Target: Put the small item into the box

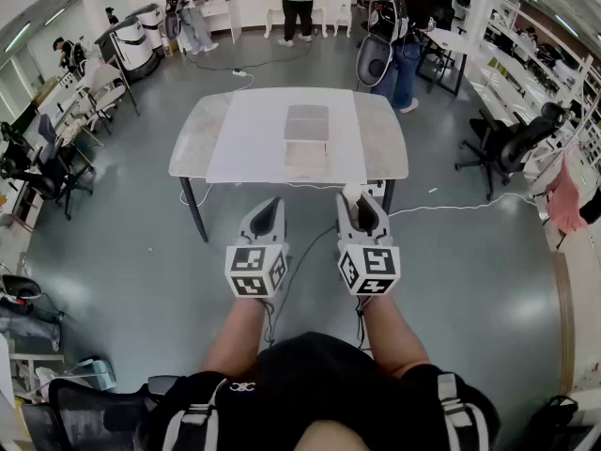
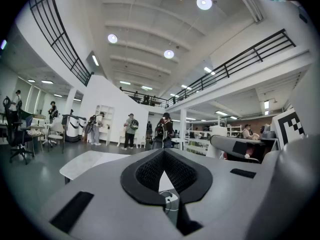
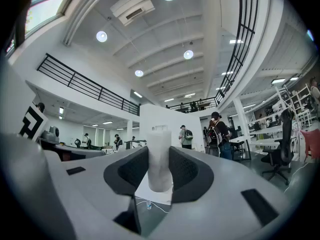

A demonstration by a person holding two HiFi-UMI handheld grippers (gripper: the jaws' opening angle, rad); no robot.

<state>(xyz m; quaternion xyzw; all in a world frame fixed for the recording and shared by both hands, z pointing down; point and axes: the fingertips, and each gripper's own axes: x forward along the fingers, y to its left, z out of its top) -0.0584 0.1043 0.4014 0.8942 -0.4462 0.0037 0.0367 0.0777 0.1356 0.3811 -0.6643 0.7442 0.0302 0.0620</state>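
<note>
In the right gripper view a small white, translucent cylinder (image 3: 160, 159) stands upright between the black pads (image 3: 186, 170), and my right gripper (image 3: 160, 171) is shut on it. The head view shows its pale top (image 1: 351, 194) poking out of the right gripper (image 1: 359, 205), held over the floor short of the table. The box (image 1: 307, 139), grey at the back and whitish in front, lies in the middle of the white-topped table (image 1: 235, 130). My left gripper (image 1: 271, 205) hangs beside the right one. Its jaws (image 2: 164, 153) meet at the tips, with nothing between them.
Several people stand beyond the table's far edge, one (image 1: 399, 40) near its right corner. Office chairs stand at the left (image 1: 52, 172) and the right (image 1: 512, 144). A cable (image 1: 451, 205) runs over the grey floor from under the table.
</note>
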